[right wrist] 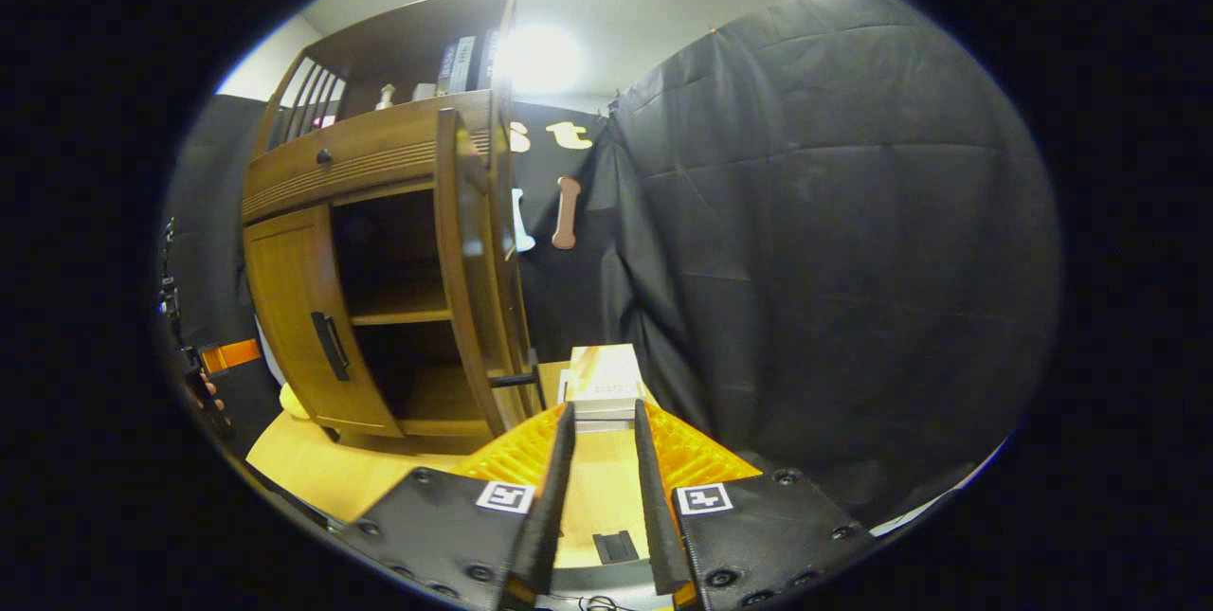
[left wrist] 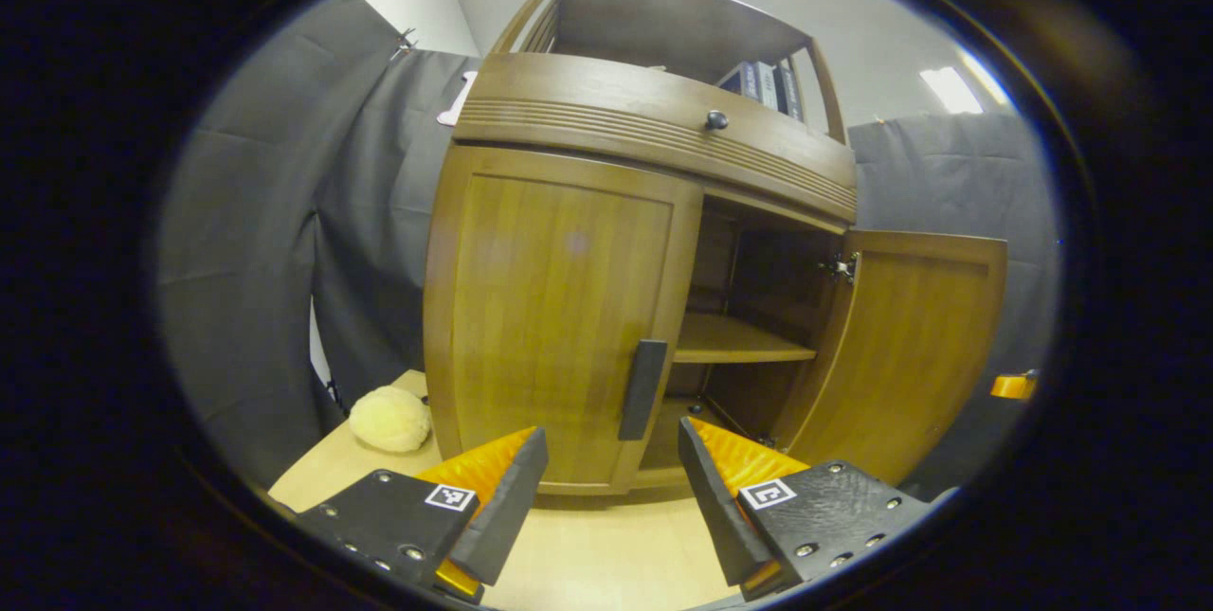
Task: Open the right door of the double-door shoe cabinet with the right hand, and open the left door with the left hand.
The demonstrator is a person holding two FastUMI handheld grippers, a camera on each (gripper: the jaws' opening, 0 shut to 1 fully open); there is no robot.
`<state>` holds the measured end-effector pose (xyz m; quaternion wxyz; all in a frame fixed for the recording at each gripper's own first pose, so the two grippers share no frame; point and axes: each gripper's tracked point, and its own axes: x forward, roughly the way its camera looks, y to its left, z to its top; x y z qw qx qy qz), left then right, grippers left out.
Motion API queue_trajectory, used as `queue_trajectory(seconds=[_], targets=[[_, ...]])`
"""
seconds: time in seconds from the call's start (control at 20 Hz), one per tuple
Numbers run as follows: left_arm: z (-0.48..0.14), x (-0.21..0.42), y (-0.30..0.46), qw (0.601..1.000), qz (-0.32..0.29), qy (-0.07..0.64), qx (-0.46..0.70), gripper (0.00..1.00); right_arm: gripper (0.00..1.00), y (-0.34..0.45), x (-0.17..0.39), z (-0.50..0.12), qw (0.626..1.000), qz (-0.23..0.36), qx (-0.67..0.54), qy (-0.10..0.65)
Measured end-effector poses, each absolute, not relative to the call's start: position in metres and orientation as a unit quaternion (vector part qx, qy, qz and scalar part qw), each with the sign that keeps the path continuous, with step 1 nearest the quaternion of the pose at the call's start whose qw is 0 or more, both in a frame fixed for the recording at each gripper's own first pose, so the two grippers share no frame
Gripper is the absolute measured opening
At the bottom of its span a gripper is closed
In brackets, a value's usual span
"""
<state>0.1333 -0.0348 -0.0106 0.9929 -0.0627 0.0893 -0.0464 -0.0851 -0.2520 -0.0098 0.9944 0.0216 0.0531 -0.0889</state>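
Observation:
The wooden shoe cabinet stands on a light table. Its left door is closed, and the dark vertical handle sits just beyond my left gripper, which is open and empty. The right door is swung wide, showing a shelf inside. In the right gripper view the open right door is edge-on with its handle sticking out, left of my right gripper. That gripper's jaws stand narrowly apart with nothing between them. The closed left door shows farther left.
A pale plush ball lies on the table left of the cabinet. A white box sits ahead of the right gripper. A drawer knob and books are above. Black cloth walls surround the booth.

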Motion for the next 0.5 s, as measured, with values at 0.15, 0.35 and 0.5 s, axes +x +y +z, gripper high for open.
queue_trajectory(seconds=[0.15,0.35,0.5], targets=[[-0.005,0.151,-0.034,0.994,-0.043,0.085,-0.055,0.87,0.71,-0.268,-0.068,0.001,0.994,-0.095,0.025,0.039],[0.0,0.18,-0.044,0.995,-0.034,0.08,-0.041,0.87,0.92,-0.287,-0.028,0.009,0.993,-0.103,0.051,0.032],[0.0,0.206,-0.06,0.995,-0.034,0.082,-0.038,0.87,0.98,-0.298,-0.003,0.015,0.993,-0.103,0.046,0.022]])
